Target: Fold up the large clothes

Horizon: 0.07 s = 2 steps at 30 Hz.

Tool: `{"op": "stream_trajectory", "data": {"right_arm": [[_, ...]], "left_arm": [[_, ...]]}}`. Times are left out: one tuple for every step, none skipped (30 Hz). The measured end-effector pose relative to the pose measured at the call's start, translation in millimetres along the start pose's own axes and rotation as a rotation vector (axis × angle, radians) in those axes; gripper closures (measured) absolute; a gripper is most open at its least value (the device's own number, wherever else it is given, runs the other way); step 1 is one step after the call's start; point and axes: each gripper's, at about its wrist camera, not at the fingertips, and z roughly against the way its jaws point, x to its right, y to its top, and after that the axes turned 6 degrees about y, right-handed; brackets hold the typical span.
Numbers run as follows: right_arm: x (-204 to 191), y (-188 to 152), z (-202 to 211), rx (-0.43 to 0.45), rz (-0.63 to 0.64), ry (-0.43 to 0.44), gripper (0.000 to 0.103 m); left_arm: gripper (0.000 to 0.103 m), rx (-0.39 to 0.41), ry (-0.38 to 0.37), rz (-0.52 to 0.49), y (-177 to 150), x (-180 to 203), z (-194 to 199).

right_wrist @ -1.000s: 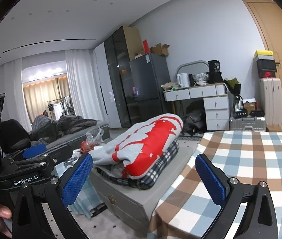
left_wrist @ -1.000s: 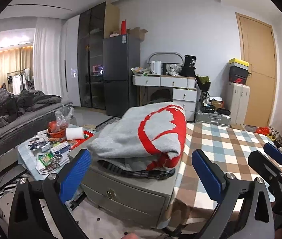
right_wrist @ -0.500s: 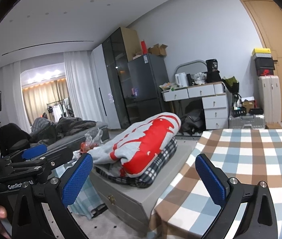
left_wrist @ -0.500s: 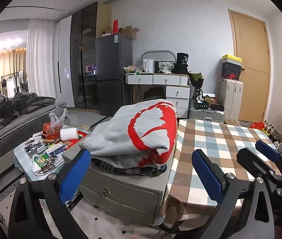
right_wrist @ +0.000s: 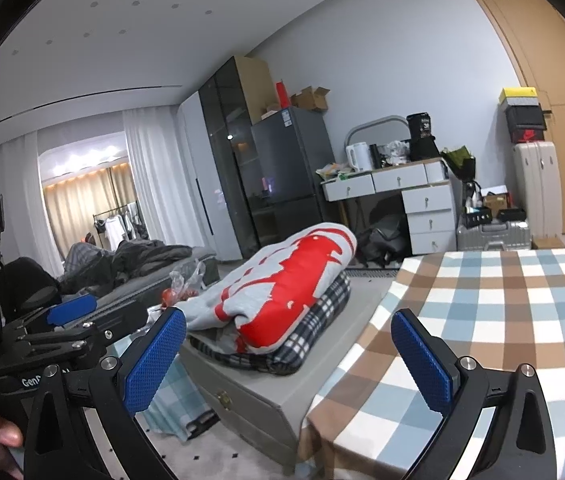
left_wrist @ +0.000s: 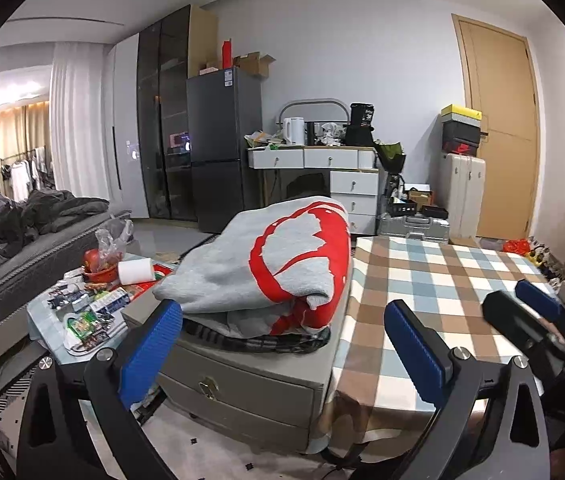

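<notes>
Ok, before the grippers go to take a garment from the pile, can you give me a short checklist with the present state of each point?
1. Left gripper empty, jaws wide apart: ok.
2. Right gripper empty, jaws wide apart: ok.
3. Grey and red sweatshirt lies on top of the pile, nothing covering it: ok.
4. Plaid garment is under the sweatshirt, so it cannot come out first: not ok.
5. Checkered tablecloth has bare space for folding: ok.
6. Whether the pile sits steady on the grey drawer cabinet: cannot tell.
</notes>
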Motion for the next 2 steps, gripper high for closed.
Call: {"op": "stream_trajectory", "data": {"right_arm": [[2.4,0.1,0.3,0.003,-0.006,0.001,0.000],[5.3,0.9,0.8,0.008,-0.011,-0.004,0.000]], "left_arm": [[0.004,0.002,0.005,-0.006,-0.7,2.1,-0.5],[0.004,0.001,0.005,-0.014,-1.3,5.3,-2.0]]}}
